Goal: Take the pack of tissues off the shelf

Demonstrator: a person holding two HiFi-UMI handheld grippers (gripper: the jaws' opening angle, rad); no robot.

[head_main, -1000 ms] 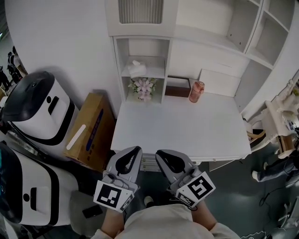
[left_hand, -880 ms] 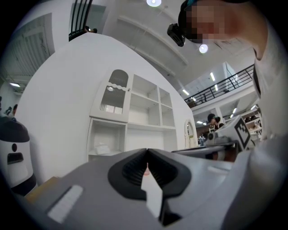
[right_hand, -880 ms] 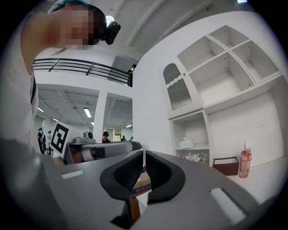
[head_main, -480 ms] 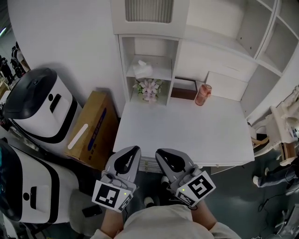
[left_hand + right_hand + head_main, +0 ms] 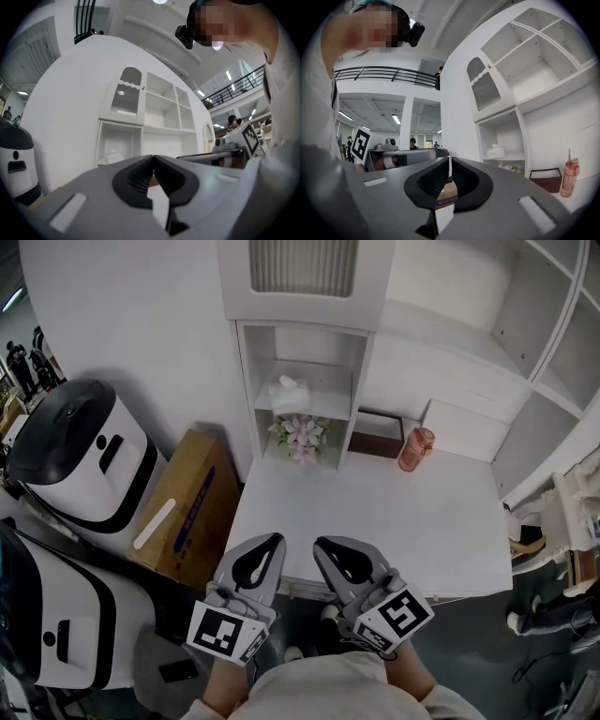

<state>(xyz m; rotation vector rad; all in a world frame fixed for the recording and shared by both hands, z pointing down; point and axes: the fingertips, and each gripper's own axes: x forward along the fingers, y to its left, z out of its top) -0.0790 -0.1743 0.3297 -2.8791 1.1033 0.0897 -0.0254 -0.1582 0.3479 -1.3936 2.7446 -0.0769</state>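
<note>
The pack of tissues (image 5: 289, 393) is white and crumpled at the top. It lies on the middle shelf of a narrow white cubby (image 5: 251, 381) at the desk's back left, and shows small in the left gripper view (image 5: 112, 157) and the right gripper view (image 5: 496, 151). Both grippers hang side by side in front of the desk's near edge, far short of the shelf. My left gripper (image 5: 273, 539) (image 5: 153, 157) is shut with nothing in it. My right gripper (image 5: 324, 544) (image 5: 450, 159) is shut too, its jaws meeting at the tips around nothing.
Pink flowers (image 5: 300, 435) stand in the cubby below the tissues. On the white desk (image 5: 375, 521) are a brown open box (image 5: 377, 434), a pink bottle (image 5: 413, 448) and a white box (image 5: 464, 430). A cardboard box (image 5: 183, 512) and white machines (image 5: 80, 456) stand at the left.
The desk's near edge and the shelf have come closer to both grippers and sit lower in the head view. Both grippers stay shut and side by side.
</note>
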